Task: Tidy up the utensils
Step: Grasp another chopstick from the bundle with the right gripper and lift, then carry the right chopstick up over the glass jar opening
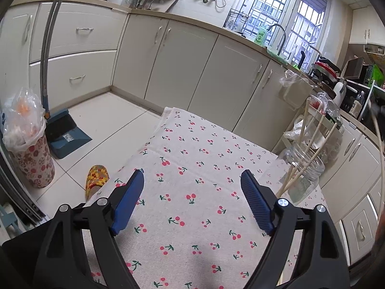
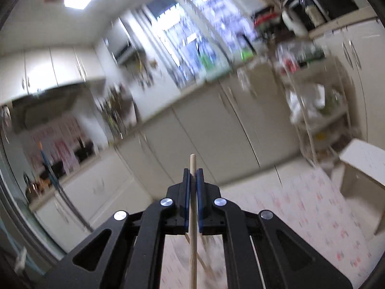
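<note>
Three chopsticks leaning in glass jar, ahead and right of left hand-held gripper; jaws wide, empty, over cherry-print counter. From right wrist: right hand-held gripper clamped on one chopstick, long axis upright between pads. Right hand likely nearer jar; insertion needs tip-down alignment above mouth.
</note>
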### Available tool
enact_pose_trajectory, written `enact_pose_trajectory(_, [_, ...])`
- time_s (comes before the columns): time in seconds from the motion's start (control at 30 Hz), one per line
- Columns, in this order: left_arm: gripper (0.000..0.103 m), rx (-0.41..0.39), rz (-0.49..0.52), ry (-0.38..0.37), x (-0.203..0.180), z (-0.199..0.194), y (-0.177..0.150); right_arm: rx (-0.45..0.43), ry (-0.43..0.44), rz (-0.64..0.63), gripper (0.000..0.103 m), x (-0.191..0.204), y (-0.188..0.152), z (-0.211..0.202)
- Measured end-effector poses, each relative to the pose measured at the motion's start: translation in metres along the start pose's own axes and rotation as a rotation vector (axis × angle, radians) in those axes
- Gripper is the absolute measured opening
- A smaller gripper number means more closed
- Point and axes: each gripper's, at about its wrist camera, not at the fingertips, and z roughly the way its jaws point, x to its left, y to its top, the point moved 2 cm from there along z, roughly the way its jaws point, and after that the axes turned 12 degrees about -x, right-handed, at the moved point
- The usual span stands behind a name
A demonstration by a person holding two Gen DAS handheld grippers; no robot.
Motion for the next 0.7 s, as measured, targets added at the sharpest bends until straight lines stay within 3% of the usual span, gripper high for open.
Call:
enact_pose_trajectory(0.13, [0.079, 0.001, -0.015, -0.001, 0.003, 0.001, -0.001, -0.075, -0.006, 0.039, 0.006, 0.000, -0.001, 0.025])
enact_pose_trajectory(0.3, [0.079, 0.007, -0.027, -0.009, 0.006, 0.002, -0.002, -0.076, -0.034, 0.082, 0.006, -0.011, -0.019, 0.051])
enact_pose_trajectory(0.6, [0.080, 0.016, -0.035, -0.028, 0.006, 0.004, -0.004, -0.172, -0.034, -0.013, 0.006, 0.008, -0.021, 0.067])
enact_pose_trajectory(0.7, [0.080, 0.016, -0.037, -0.033, 0.005, 0.004, -0.004, -0.167, -0.037, -0.056, 0.006, 0.013, -0.025, 0.075])
